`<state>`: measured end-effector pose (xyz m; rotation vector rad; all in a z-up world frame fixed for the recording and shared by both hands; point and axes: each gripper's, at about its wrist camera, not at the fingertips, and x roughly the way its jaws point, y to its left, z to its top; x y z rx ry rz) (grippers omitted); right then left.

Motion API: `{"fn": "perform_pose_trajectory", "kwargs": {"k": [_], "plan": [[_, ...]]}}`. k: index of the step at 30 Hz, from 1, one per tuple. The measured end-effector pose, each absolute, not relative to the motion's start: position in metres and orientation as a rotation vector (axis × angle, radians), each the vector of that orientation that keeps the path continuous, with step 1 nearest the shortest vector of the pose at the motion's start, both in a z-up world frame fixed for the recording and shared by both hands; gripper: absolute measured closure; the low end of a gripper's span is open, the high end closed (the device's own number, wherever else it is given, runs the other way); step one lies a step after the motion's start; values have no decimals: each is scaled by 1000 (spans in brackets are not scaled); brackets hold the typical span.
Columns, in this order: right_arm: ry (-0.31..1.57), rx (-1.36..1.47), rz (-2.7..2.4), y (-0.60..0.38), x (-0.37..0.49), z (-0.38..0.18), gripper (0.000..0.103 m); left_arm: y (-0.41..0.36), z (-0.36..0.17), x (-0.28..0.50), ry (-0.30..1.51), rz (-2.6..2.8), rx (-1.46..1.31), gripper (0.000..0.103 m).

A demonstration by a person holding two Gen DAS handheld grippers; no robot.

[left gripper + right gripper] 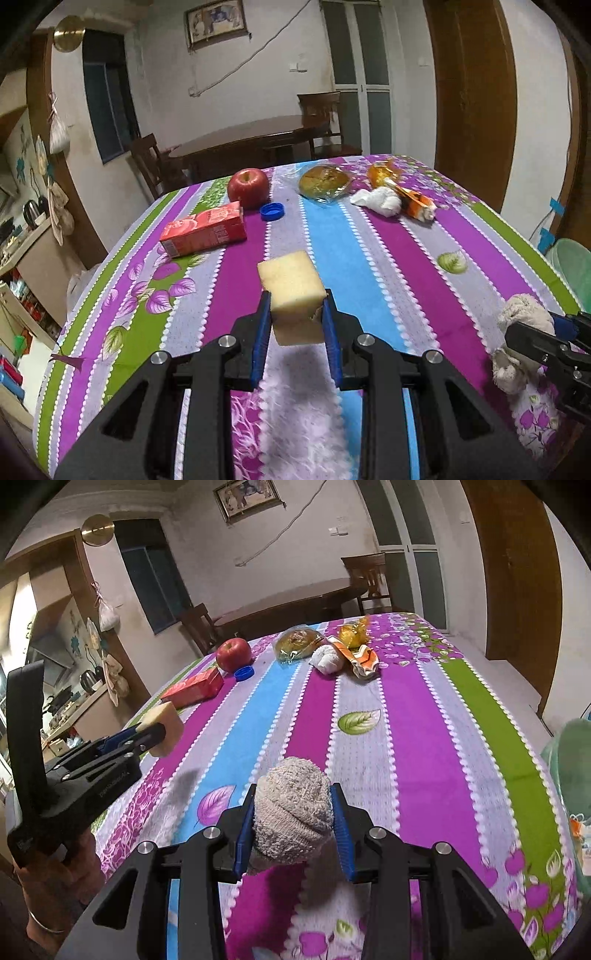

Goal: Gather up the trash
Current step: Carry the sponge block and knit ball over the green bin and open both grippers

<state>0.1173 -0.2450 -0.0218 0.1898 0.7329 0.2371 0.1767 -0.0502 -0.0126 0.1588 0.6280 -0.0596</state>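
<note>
My left gripper (295, 306) is shut on a pale yellow sponge block (291, 284), held above the striped tablecloth (369, 258). In the right wrist view this gripper (147, 734) shows at the left with the sponge (168, 720). My right gripper (293, 805) is shut on a balled beige cloth (291, 812). The left wrist view catches it at the right edge as a beige wad (521, 321). At the far end lie a crumpled white tissue (380, 199), an orange wrapper (406, 192) and a blue bottle cap (272, 211).
A red apple (248, 186), a red juice carton (205, 230) and a bagged bun (324, 181) lie on the far part of the table. A pale green bin (572, 760) stands off the table's right side. Behind are a dark wooden table and chairs.
</note>
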Motion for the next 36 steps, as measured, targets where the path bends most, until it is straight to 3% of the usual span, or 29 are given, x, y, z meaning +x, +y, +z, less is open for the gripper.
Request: {"fn": "perform_pose_trajectory", "kwargs": {"k": [19, 36], "plan": [[693, 159, 180, -268, 64, -13, 64, -74, -23, 141, 644, -112, 205, 78], [651, 184, 89, -311, 47, -2, 63, -148, -4, 148, 603, -240, 260, 78]]}}
